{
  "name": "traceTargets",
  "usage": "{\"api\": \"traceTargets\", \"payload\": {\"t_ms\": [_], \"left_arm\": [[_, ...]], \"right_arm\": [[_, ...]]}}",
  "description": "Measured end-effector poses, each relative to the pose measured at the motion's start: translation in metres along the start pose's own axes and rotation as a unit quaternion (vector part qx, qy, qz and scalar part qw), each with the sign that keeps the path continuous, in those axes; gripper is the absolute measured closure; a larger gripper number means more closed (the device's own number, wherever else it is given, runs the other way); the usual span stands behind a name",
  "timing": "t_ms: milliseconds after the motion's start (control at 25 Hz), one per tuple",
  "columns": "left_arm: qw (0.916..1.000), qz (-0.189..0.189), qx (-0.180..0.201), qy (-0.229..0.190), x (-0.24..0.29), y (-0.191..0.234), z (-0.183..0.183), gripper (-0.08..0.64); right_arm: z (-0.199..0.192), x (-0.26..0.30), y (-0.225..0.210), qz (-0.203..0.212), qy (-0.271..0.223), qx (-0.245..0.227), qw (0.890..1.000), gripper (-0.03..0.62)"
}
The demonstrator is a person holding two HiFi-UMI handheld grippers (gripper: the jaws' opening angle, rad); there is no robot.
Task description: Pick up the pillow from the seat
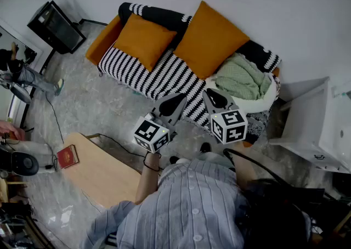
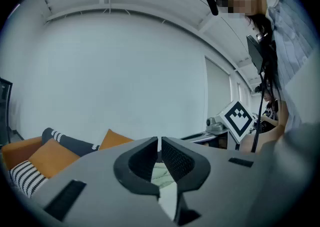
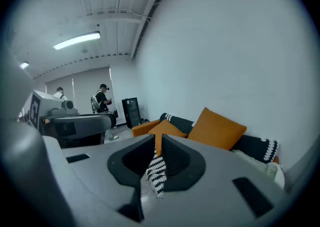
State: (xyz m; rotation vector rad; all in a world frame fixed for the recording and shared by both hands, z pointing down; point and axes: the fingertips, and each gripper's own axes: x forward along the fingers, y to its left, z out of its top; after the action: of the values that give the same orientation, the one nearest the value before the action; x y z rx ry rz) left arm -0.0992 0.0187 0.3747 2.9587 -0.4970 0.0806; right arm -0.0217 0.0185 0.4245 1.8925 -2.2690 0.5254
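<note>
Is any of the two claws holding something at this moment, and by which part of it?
Nothing is held. The left claw and the right claw are both shut and empty; the orange pillows rest on the sofa, apart from them.

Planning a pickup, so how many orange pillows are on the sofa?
2. One orange pillow leans at the left end of the sofa, the other beside it mid-sofa; the green blanket could hide more.
</note>
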Motion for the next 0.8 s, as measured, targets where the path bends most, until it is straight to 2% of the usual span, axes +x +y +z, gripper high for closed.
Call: {"api": "traceTargets", "payload": {"t_ms": [200, 800], "left_arm": [[1.0, 0.006, -0.001, 0.001, 0.011, -0.006, -0.003, 0.548], [0.9995, 0.029, 0.001, -0.011, 0.041, -0.01, -0.002, 0.548]], "right_arm": [[0.006, -0.002, -0.011, 0.0, -0.008, -0.038, 0.999, 0.541], [0.006, -0.001, -0.048, 0.018, -0.006, -0.027, 0.999, 0.541]]}}
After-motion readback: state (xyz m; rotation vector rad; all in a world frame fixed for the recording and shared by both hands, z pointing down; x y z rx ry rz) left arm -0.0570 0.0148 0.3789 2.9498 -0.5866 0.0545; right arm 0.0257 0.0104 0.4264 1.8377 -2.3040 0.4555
